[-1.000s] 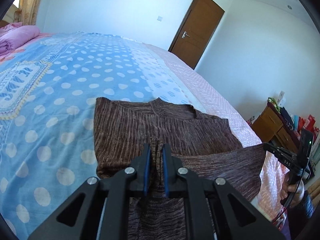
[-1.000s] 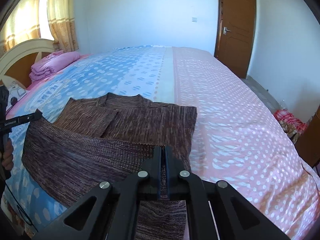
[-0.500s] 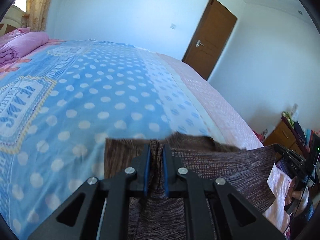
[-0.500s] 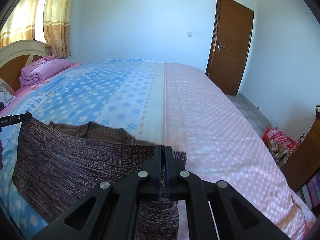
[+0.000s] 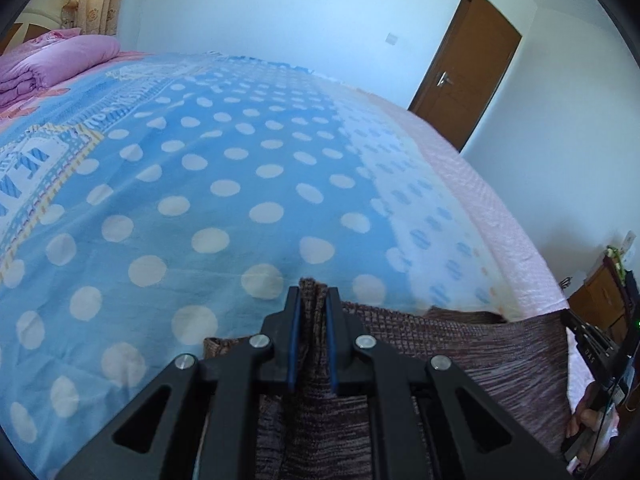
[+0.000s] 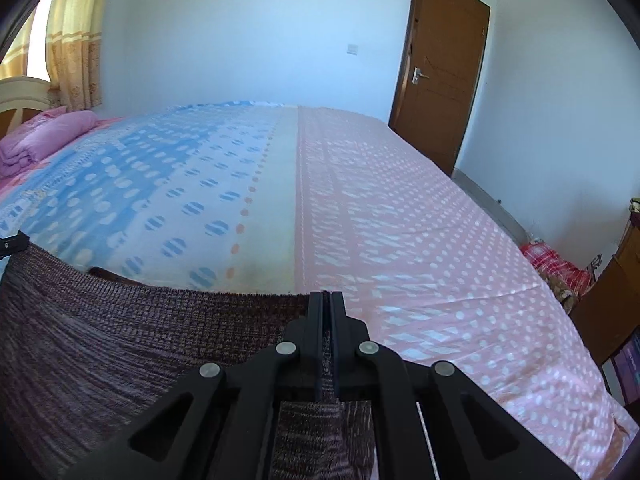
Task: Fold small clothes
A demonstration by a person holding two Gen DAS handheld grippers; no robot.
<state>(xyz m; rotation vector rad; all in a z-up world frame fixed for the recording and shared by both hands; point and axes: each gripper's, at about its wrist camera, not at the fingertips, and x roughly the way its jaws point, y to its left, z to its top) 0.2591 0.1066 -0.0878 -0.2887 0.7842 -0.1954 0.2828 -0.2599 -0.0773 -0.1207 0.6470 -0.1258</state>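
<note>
Wide bed [image 5: 168,184] under a blue and pink dotted cover, serving as the folding surface. Brown knit garment [image 6: 120,344] stretched as a taut band between both tools above the bed's near part, the hem apparently carried over the rest to halve it. Left tool [image 5: 313,300] pinching 1 bunched corner of the knit; right tool [image 6: 329,300] pressed together on the other corner. 2 matching grips, likely to keep the lifted edge straight and level
</note>
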